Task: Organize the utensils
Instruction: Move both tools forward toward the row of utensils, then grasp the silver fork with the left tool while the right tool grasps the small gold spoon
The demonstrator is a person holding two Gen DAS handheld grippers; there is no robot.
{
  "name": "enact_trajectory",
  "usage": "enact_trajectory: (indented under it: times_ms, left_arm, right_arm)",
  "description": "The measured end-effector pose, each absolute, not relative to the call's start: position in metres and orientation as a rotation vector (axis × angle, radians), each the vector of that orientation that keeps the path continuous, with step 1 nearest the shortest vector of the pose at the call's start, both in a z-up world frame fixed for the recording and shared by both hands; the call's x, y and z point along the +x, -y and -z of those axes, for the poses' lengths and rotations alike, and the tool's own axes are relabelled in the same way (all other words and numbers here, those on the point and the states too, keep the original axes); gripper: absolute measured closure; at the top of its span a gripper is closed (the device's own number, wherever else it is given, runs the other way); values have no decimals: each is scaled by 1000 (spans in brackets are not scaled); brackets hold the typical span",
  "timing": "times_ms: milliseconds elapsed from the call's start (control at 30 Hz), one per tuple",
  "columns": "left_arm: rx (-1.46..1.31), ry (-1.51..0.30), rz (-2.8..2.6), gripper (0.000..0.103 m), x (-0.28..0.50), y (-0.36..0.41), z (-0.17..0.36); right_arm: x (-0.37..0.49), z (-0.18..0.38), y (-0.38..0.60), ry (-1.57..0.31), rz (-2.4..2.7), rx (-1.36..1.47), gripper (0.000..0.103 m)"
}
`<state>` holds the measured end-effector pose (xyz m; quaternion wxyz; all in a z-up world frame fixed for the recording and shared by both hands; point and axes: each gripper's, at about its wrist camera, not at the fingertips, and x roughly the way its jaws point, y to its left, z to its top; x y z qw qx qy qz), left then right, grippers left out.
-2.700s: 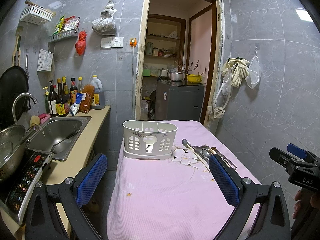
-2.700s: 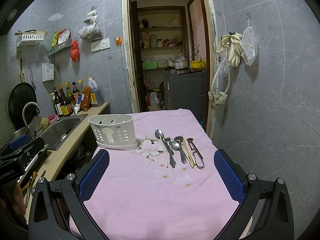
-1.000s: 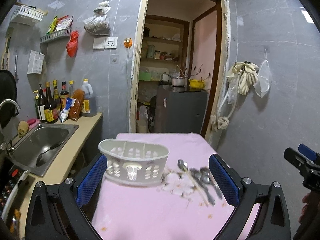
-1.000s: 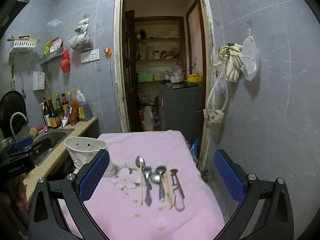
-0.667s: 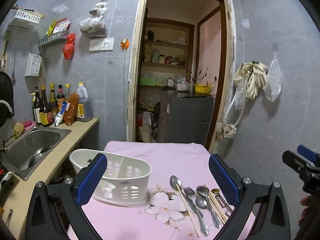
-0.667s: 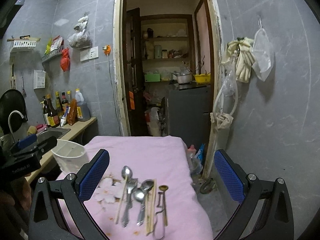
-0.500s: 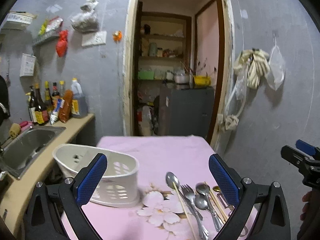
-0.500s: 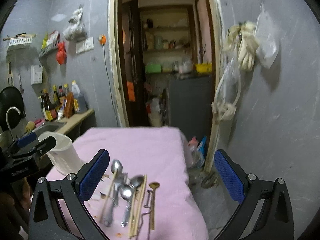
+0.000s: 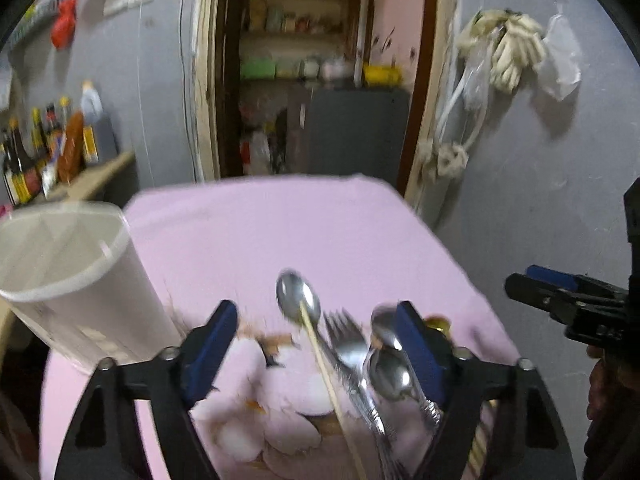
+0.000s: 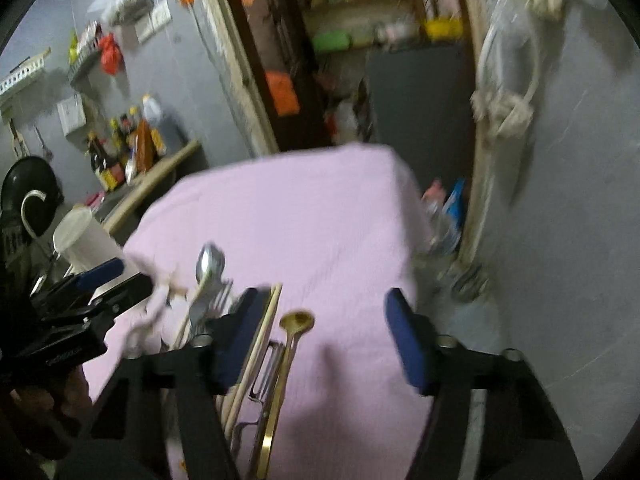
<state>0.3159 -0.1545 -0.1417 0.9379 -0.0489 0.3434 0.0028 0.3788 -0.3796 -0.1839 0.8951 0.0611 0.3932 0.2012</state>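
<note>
A white utensil holder (image 9: 68, 280) stands on the pink-clothed table (image 9: 280, 224), at the left. Several utensils lie side by side: a large spoon (image 9: 298, 298), a chopstick (image 9: 328, 380), a fork (image 9: 346, 348), two smaller spoons (image 9: 390, 368). My left gripper (image 9: 316, 320) is open and empty, low over them. In the right wrist view a gold spoon (image 10: 296, 322), a peeler (image 10: 264, 376) and chopsticks (image 10: 264, 320) lie under my open, empty right gripper (image 10: 320, 308). The holder also shows in the right wrist view (image 10: 80, 240).
A counter with sauce bottles (image 9: 48, 140) and a sink tap (image 10: 30, 204) runs along the left. A doorway with a grey cabinet (image 9: 352, 132) is behind the table. The tiled wall with hanging gloves (image 9: 516, 52) is close on the right.
Both grippers have moved forward and dropped low over the row of utensils. The left gripper has swung right, away from the holder. Both stay open.
</note>
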Motion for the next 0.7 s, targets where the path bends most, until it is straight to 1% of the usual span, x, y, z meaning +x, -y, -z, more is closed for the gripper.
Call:
enact_trajectory:
  times_ms: [33, 67, 100, 133, 200, 233, 300, 367, 433, 600, 700]
  left_arm:
    - [-119, -731, 1, 34, 320, 153, 149]
    - [-129, -749, 6, 39, 322, 151, 154]
    - [-140, -776, 12, 46, 326, 150, 160]
    - [-146, -791, 15, 48, 328, 150, 164]
    - [-173, -841, 29, 60, 334, 147, 175]
    - [-187, -860, 32, 62, 337, 145, 180]
    - [-206, -883, 42, 67, 340, 143, 186]
    - [-224, -882, 60, 69, 343, 142, 188]
    - [-244, -887, 85, 71, 347, 142, 189]
    - [-351, -935, 146, 80, 358, 136, 191]
    - [-401, -963, 170, 82, 360, 132, 194]
  right_arm:
    - [383, 193, 375, -845, -439, 130, 59]
    - [385, 200, 372, -866, -456, 133, 63]
    - [388, 208, 368, -894, -475, 138, 70]
    - [390, 216, 364, -921, -485, 144, 74]
    - [390, 227, 359, -962, -504, 157, 77]
    - [391, 233, 356, -979, -515, 163, 80]
    - [390, 241, 351, -1007, -532, 165, 82]
    - [391, 246, 346, -1028, -553, 170, 83]
    - [392, 248, 343, -1041, -571, 171, 86]
    - [401, 252, 344, -1083, -613, 229, 86]
    - [406, 254, 343, -1103, -642, 253, 86]
